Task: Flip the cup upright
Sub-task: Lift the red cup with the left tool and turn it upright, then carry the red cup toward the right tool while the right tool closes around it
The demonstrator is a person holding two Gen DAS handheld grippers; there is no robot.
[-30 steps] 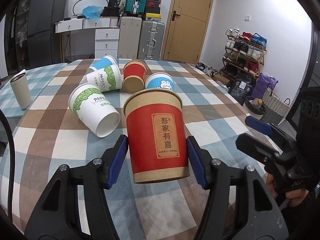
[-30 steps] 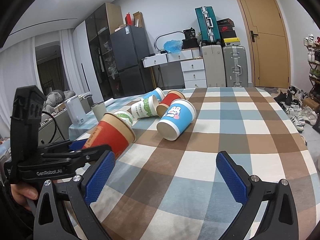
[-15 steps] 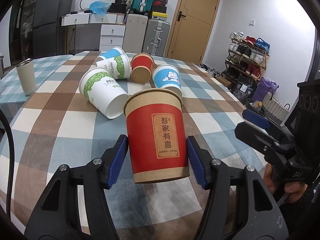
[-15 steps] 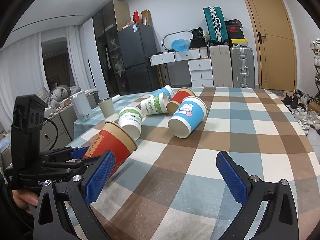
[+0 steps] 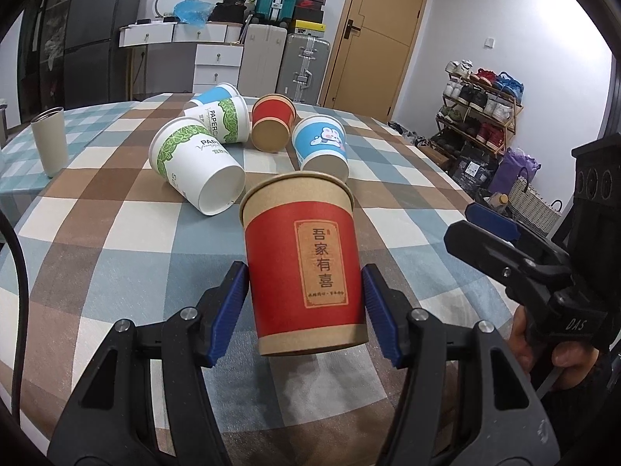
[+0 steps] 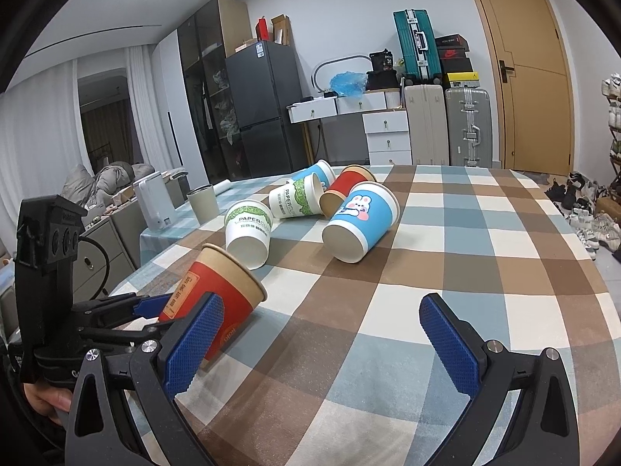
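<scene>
Gripping the red paper cup [image 5: 304, 268] by its lower half, the left gripper [image 5: 304, 299] has its blue pads pressed against both sides of the cup wall. From the right wrist view the same cup [image 6: 223, 291] leans at a slant, rim pointing away from the gripper and up, its base low over the checked tablecloth [image 6: 446, 233] (whether the base touches the cloth cannot be told). The right gripper [image 6: 316, 345] hangs just beside it over the cloth with its jaws spread wide and nothing between them.

Farther along the table lie the other cups, all on their sides. Nearest is a white cup with a green leaf band [image 5: 194, 165], bottom toward the left camera. Beside it, to the right, lies a blue cup with a rabbit print [image 5: 322, 143]. Behind these are a second white and green cup [image 5: 227, 118], a smaller red cup [image 5: 271, 122] and, partly hidden, another blue cup [image 5: 209, 95]. Off to the left a beige tumbler [image 5: 48, 139] stands upright near the table's edge.
</scene>
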